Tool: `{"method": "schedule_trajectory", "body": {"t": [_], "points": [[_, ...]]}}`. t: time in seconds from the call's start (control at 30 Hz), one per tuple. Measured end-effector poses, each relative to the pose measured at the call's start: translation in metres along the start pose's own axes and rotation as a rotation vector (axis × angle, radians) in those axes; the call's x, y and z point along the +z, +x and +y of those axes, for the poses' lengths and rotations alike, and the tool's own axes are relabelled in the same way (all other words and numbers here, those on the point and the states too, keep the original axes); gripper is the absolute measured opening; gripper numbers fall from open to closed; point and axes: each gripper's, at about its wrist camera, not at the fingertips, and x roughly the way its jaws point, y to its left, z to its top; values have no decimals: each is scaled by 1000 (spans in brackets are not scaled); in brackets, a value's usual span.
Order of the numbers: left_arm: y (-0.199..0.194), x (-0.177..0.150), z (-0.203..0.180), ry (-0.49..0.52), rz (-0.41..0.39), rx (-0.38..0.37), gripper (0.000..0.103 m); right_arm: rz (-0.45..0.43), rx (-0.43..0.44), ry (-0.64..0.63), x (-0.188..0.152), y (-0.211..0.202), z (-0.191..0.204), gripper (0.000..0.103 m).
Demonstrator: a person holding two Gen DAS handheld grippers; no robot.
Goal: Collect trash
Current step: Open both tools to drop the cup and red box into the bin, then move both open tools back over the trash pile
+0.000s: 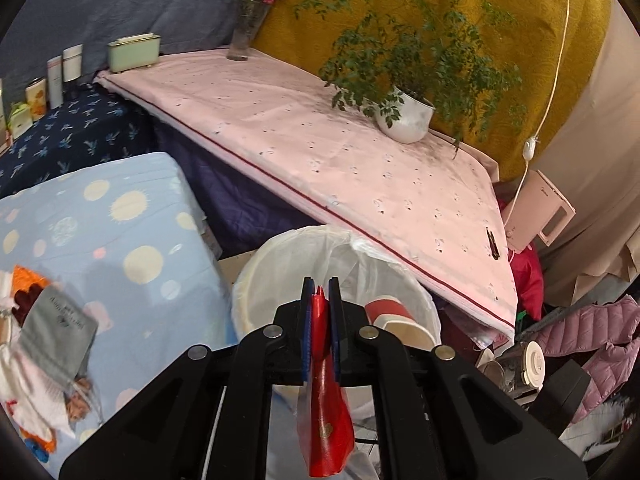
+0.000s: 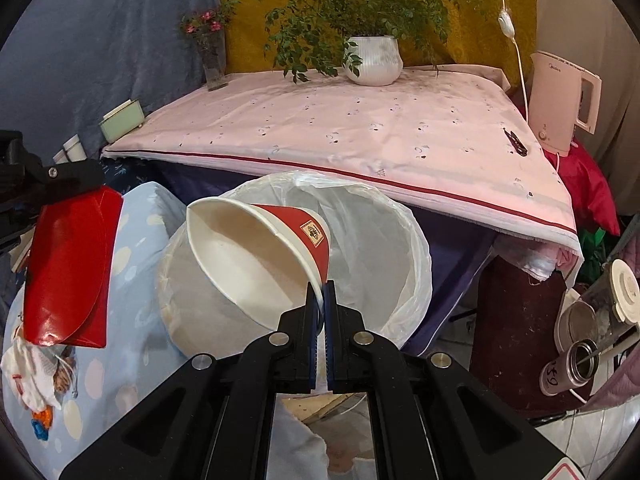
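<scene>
My left gripper is shut on a red paper envelope and holds it over the near rim of a white bin lined with a clear plastic bag. The envelope and the left gripper show at the left of the right wrist view. My right gripper is shut on the rim of a red and white paper cup, tilted on its side above the bin. The cup also shows in the left wrist view, just right of the left gripper.
A table under a pink cloth stands behind the bin, with a potted plant, a flower vase and a black clip. A pink kettle is at the right. A blue dotted bed with cloth items lies left. Metal flasks stand at the right.
</scene>
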Motion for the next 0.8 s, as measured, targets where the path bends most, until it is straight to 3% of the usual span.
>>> {"method": "schedule_trajectory", "body": {"t": [0.1, 0.17, 0.3, 0.53, 0.73, 0.8], "points": [[11, 1, -1, -1, 5, -3, 24, 3, -6, 7, 1, 7, -2, 7], [14, 0, 0, -1, 5, 17, 36, 2, -9, 6, 1, 9, -1, 18], [17, -5, 10, -5, 11, 65, 46, -13, -15, 2, 0, 8, 3, 35], [2, -11, 32, -28, -2, 135, 50, -27, -4, -17, -3, -5, 16, 50], [-23, -21, 59, -71, -21, 187, 51, -36, 23, -44, -6, -20, 35, 52], [-34, -26, 70, -86, -32, 214, 57, -39, 34, -60, -8, -26, 44, 53]]}}
